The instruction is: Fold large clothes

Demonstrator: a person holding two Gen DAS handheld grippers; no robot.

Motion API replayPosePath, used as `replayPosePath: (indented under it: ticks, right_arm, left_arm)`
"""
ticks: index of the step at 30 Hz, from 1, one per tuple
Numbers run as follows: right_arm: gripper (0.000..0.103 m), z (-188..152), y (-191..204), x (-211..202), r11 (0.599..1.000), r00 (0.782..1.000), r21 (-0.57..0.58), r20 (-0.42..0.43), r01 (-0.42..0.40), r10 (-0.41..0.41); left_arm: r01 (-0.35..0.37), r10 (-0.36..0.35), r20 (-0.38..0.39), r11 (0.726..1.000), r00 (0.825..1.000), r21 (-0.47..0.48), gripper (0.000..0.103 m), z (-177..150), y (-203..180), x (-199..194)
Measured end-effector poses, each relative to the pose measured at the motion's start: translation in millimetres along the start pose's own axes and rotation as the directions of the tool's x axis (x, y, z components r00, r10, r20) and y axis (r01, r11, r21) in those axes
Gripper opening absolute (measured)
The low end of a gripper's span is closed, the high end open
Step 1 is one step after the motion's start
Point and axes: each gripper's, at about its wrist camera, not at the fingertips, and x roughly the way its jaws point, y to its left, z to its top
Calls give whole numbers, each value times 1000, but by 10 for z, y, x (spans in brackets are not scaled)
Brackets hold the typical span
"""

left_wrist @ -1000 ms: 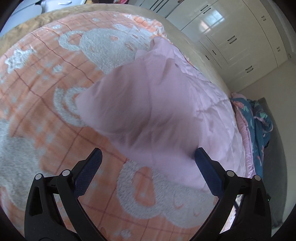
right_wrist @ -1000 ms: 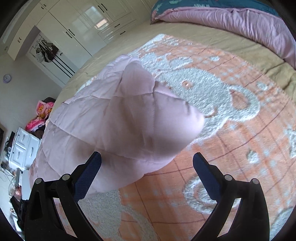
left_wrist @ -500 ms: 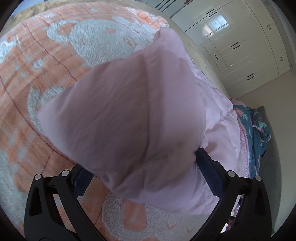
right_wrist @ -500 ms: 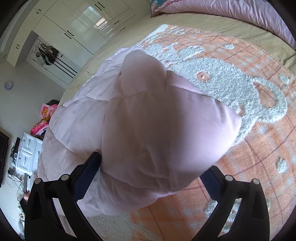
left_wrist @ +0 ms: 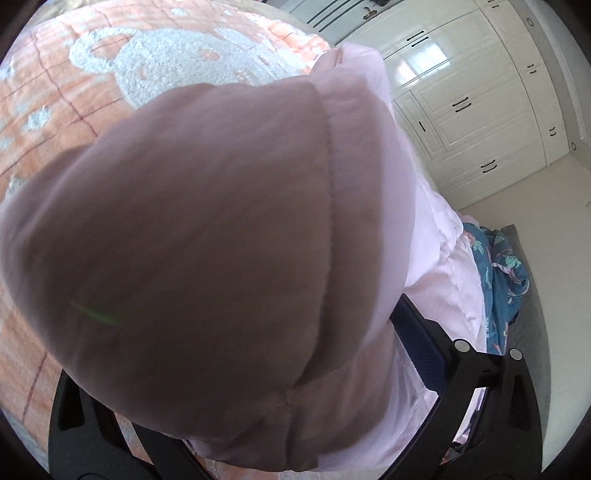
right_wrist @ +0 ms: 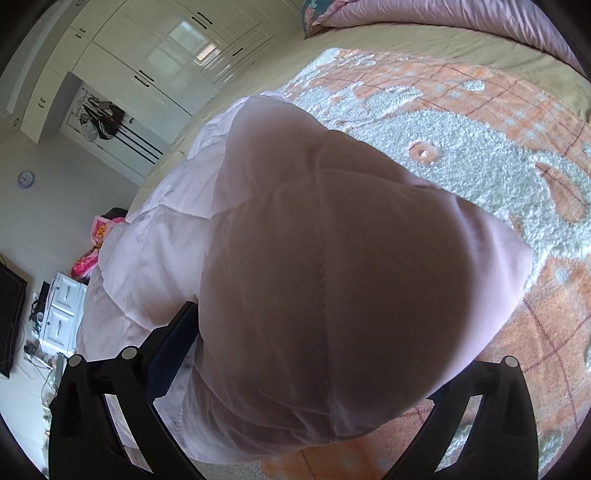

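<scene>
the pink quilted jacket (left_wrist: 207, 236) lies on the bed's orange blanket (left_wrist: 55, 92), a puffy corner bulging between each pair of spread tongs, left tongs (left_wrist: 236, 373) and right tongs (right_wrist: 306, 354). neither has clamped yet. folding looks barely begun: most of the garment (right_wrist: 155, 243) remains spread out.

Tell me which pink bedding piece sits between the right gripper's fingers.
The pale pink quilted garment filling the foreground; the shinier pink duvet lies far off at the bed's edge.

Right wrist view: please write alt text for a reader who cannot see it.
A padded pink garment fills most of the view, bulging between the two black fingers of the right gripper. It lies on an orange and white patterned blanket, with white wardrobes behind.
</scene>
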Motion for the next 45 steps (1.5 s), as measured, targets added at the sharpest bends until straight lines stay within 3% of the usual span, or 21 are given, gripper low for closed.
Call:
replayPosePath:
  ticks: [3,4,6,8,12,14,26,45]
  right_arm:
    - [93,1,23,-10,1000,1000,-24,7,-19,19]
    - [87,10,35,-7,999,1000,-35,8,-27,28]
    - [81,16,76,-19,997,999,-66,11,-33,34]
    - [69,21,113,-32,995,999,-92,11,-44,46]
    - [56,30,218,-59,986,999,-163,23,-37,41]
    - [49,22,282,-74,979,999,-200,20,-32,36]
    - [36,0,532,-181,939,998,-342,56,38,-20]
    - [31,-154,899,-919,887,996,-460,88,45,-5]
  left_arm:
    - [-2,2,15,1000,1000,24,79,12,-58,-9]
    - [-6,5,25,999,1000,39,77,15,-93,-24]
    - [-15,12,47,997,999,75,63,8,-175,-66]
    - [-26,19,60,994,998,103,56,5,-239,-87]
    - [-52,39,80,985,996,165,46,-5,-364,-131]
    - [-67,50,91,978,995,196,44,-14,-430,-162]
    - [-126,91,132,950,987,286,38,-73,-631,-267]
    - [-168,103,181,903,978,395,34,-236,-824,-973]
